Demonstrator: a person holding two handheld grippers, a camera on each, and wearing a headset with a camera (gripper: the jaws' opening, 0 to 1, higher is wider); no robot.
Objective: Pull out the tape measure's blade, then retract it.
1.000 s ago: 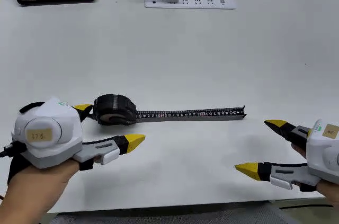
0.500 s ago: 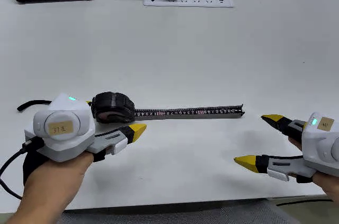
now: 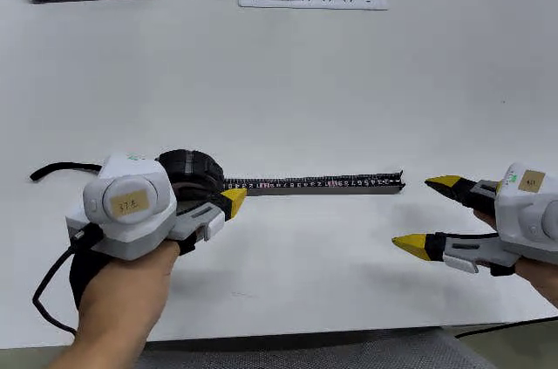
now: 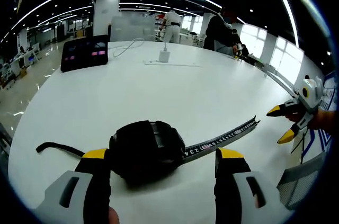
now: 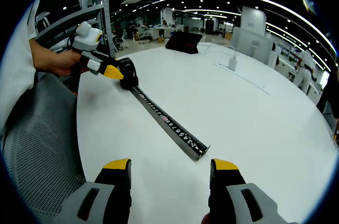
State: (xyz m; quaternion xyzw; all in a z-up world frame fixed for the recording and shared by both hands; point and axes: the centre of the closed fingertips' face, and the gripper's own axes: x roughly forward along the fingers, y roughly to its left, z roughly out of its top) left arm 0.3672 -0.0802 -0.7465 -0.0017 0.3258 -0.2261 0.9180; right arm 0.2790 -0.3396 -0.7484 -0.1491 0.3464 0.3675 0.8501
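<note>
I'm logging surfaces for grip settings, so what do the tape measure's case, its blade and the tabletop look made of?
Case: matte black with a ridged top, probably rubber-coated plastic. Blade: thin dark strip with pale printed numerals, lying straight; likely coated steel, though that's unsure. Tabletop: smooth plain white with a faint sheen, probably laminate or painted board.

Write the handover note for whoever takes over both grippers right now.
Grippers: the left gripper is open, with its jaws either side of the tape measure but not clamped on it. The right gripper is open and empty, just short of the blade's free end.
Things: the tape measure lies on the white table, and its blade lies flat, extended toward the right gripper.
Done: the blade is pulled out.
Left: retract it, probably by steadying the case first.
</note>
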